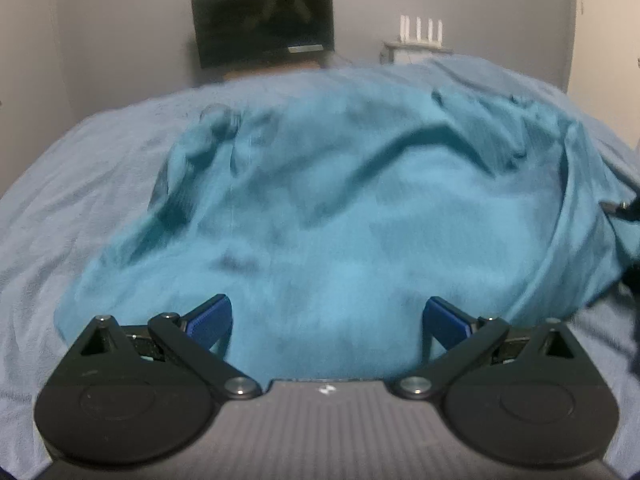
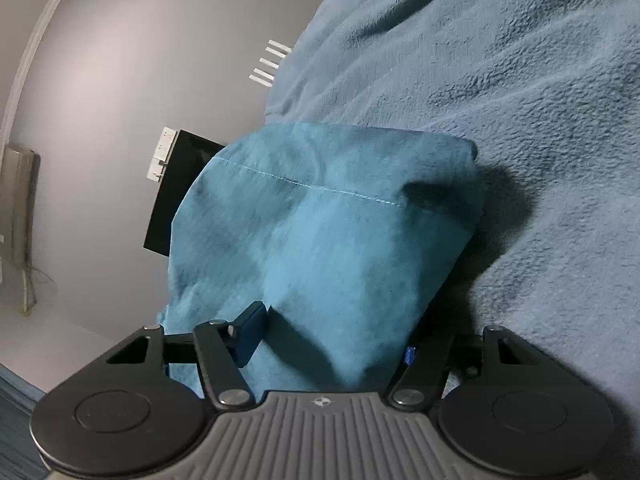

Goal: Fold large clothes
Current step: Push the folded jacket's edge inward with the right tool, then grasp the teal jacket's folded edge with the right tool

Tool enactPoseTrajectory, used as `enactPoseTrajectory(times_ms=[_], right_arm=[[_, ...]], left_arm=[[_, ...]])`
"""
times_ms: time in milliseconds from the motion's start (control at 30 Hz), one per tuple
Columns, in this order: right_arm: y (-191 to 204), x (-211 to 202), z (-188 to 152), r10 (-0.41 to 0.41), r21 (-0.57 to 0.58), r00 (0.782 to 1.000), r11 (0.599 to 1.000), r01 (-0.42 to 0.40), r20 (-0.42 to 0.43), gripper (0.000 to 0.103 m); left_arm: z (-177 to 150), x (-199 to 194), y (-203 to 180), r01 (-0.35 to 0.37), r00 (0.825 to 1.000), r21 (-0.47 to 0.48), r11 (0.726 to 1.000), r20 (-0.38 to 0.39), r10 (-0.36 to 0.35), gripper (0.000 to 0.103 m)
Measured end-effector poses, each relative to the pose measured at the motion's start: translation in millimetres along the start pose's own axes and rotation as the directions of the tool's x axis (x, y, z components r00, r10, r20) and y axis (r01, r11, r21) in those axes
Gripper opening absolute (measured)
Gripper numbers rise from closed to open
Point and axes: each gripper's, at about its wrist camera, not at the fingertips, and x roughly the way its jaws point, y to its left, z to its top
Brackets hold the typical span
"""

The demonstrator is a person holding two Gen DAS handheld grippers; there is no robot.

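Note:
A large teal garment (image 1: 320, 200) lies spread and wrinkled on a bed covered by a light blue fleece blanket (image 1: 80, 184). My left gripper (image 1: 326, 320) is open, its blue-padded fingers wide apart over the garment's near edge, holding nothing. In the right wrist view a fold of the same teal garment (image 2: 320, 240) with a stitched hem fills the space between the fingers of my right gripper (image 2: 332, 340). The jaws stand fairly wide with cloth bunched between them; the right finger is mostly hidden by cloth. The right gripper's body shows at the right edge of the left view (image 1: 628, 208).
A dark monitor (image 1: 262, 20) stands on a stand by the grey wall beyond the bed. A white router with antennas (image 1: 422, 34) sits on a small shelf to its right. The blanket (image 2: 520, 120) fills the right side of the right wrist view.

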Motion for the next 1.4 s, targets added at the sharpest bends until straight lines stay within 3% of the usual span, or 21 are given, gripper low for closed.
enactPoseTrajectory(times_ms=[200,333,433,500,567,667,767,867,1000,1133,1400], right_arm=[[-1,19,22,0.068,0.050,0.997,0.996,-0.071,0.047,0.066],[2,20,18,0.071,0.043,0.996,0.996,-0.074,0.058,0.053],[8,9,15,0.089,0.072,0.994,0.993,-0.094,0.064,0.044],[18,2,14,0.103,0.044,0.993,0.993,-0.106,0.064,0.042],[31,-1,12,0.118,-0.020,0.991,0.993,-0.117,0.063,0.042],[50,4,12,0.112,-0.182,0.991,0.979,-0.098,0.070,0.043],[48,4,17,0.103,-0.182,0.991,0.980,-0.087,0.080,0.043],[43,0,20,0.092,-0.156,0.993,0.985,-0.080,0.076,0.046],[38,-7,14,0.086,-0.126,0.994,0.989,-0.076,0.074,0.052],[34,-10,10,0.062,-0.119,0.994,0.992,-0.051,0.087,0.057],[30,-15,0,-0.010,-0.072,0.989,0.997,0.021,0.147,0.064]], left_arm=[[37,15,-41,0.001,0.995,-0.035,0.999,0.102,0.002,0.103],[48,53,-70,-0.120,0.987,0.004,0.993,0.104,0.119,0.103],[42,87,-82,-0.217,0.974,0.080,0.973,0.077,0.211,0.103],[31,105,-85,-0.234,0.971,0.121,0.965,0.072,0.227,0.103],[21,116,-85,-0.231,0.972,0.125,0.965,0.084,0.222,0.103],[22,127,-77,-0.194,0.981,0.075,0.978,0.038,0.191,0.103],[35,118,-68,-0.153,0.988,0.032,0.988,0.011,0.152,0.103],[50,96,-56,-0.118,0.988,-0.026,0.993,0.096,0.120,0.103],[88,81,-43,-0.125,0.965,-0.122,0.985,0.215,0.149,0.103],[114,114,-50,-0.246,0.950,-0.003,0.969,0.196,0.242,0.103],[118,189,-64,-0.358,0.926,0.128,0.925,0.171,0.335,0.103]])
